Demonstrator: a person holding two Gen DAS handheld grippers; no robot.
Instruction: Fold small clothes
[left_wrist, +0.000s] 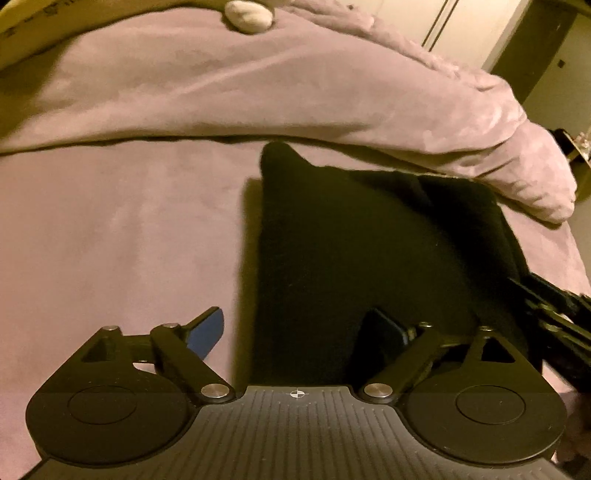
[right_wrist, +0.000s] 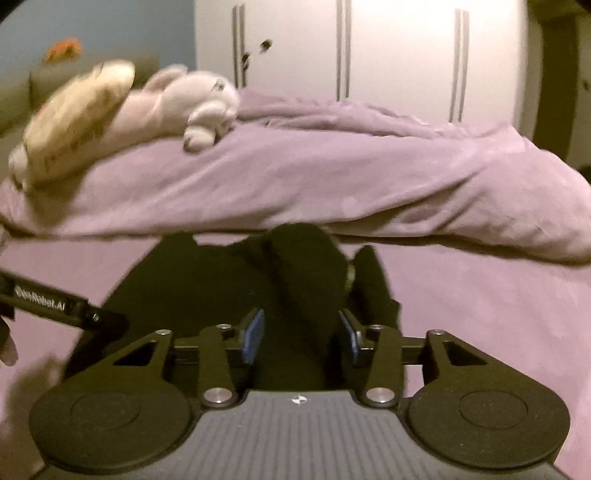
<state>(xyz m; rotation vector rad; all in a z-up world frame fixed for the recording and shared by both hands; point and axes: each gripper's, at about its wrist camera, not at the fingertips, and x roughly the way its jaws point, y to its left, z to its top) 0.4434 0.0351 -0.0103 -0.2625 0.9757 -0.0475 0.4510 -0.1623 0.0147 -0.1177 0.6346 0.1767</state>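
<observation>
Black garment (right_wrist: 306, 280) between right tool (right_wrist: 301, 336) fingers

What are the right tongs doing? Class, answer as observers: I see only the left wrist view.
Observer: The right tongs are shut on a raised bunch of the black garment.
Operator: And what lies up on the duvet?
Observer: A plush toy, next to a patterned cushion.
</observation>
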